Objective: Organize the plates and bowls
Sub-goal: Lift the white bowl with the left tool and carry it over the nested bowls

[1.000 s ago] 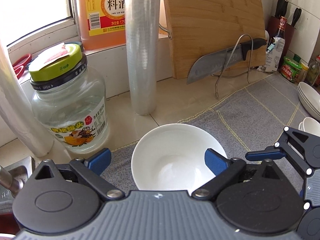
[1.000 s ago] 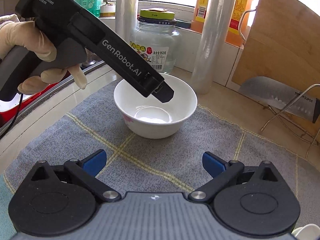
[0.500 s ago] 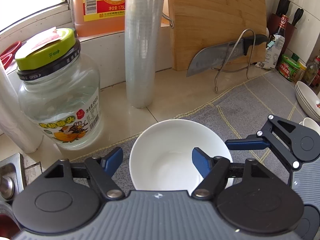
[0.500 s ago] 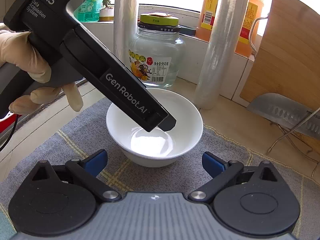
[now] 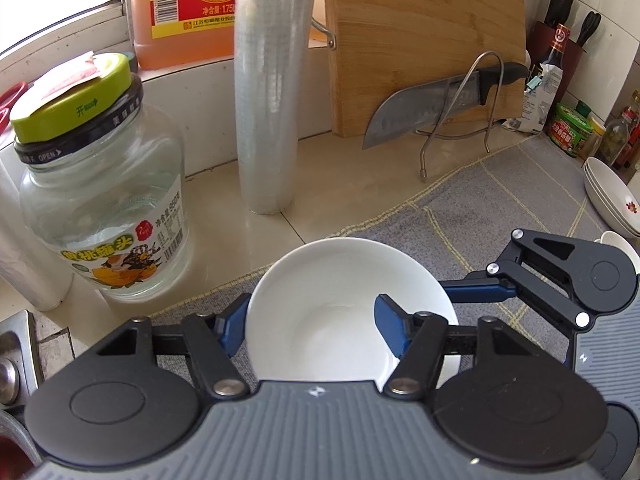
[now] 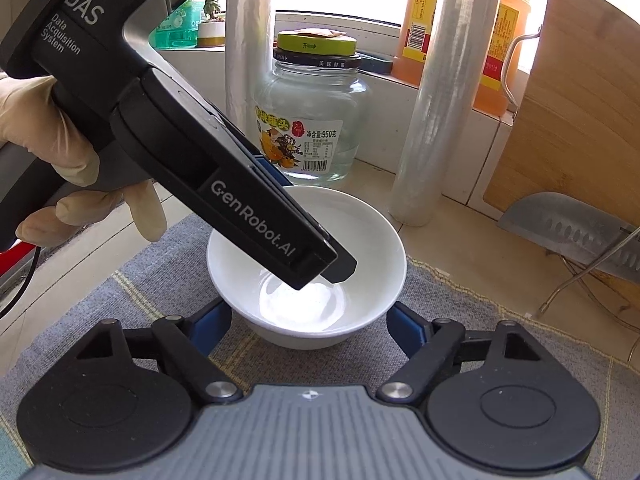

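White bowl (image 5: 344,312) is sitting on grey mat (image 5: 500,200), at 6 o'clock from cling-film roll (image 5: 272,92). Left gripper (image 5: 310,330) is closing across its near-left rim; right gripper (image 6: 308,330) is clamped around its base. Opposed pulls risk it being tipped or chipped.

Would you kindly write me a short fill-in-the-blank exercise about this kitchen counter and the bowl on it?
1. The right gripper is shut on the white bowl, which is ___ inside.
2. The ___ leans in front of the wooden cutting board.
3. In the left wrist view, the stacked white plates lie at the picture's ___ edge.
Missing words: empty; knife; right.
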`<state>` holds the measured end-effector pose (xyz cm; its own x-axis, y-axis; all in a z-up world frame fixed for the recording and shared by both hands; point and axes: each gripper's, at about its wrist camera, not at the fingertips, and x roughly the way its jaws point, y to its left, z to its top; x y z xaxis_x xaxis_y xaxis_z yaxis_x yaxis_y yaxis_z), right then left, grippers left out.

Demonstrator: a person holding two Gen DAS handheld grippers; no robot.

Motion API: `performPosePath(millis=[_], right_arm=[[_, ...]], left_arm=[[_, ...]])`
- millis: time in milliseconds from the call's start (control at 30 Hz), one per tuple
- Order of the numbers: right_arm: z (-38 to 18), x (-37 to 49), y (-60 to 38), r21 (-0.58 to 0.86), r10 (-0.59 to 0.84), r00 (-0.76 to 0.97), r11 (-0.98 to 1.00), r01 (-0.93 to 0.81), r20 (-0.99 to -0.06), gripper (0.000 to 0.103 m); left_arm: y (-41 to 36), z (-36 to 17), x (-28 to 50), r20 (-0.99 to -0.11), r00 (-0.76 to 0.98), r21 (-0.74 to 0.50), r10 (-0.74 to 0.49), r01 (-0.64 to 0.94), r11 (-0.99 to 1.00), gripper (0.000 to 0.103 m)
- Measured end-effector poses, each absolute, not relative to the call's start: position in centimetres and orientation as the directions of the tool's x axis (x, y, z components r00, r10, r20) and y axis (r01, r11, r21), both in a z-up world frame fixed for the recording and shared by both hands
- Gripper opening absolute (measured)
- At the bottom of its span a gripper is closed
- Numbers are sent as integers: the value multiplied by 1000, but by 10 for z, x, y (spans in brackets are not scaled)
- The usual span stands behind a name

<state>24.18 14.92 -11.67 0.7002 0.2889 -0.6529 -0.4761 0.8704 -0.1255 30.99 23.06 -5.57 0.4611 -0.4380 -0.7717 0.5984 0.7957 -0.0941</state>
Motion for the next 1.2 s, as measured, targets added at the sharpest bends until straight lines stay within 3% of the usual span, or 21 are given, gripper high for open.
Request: performPosePath(millis=[667,1200], right_arm=[[-102,230,148,-104,291,676,872,-479,-677,86],[-71,181,137,-88,294,657,871,-483,-694,86]], left_arm=[[229,-46,296,-774,444,-107,-451,611,784,65],[218,-20,243,-767,437,-112,-470,630,768,65]])
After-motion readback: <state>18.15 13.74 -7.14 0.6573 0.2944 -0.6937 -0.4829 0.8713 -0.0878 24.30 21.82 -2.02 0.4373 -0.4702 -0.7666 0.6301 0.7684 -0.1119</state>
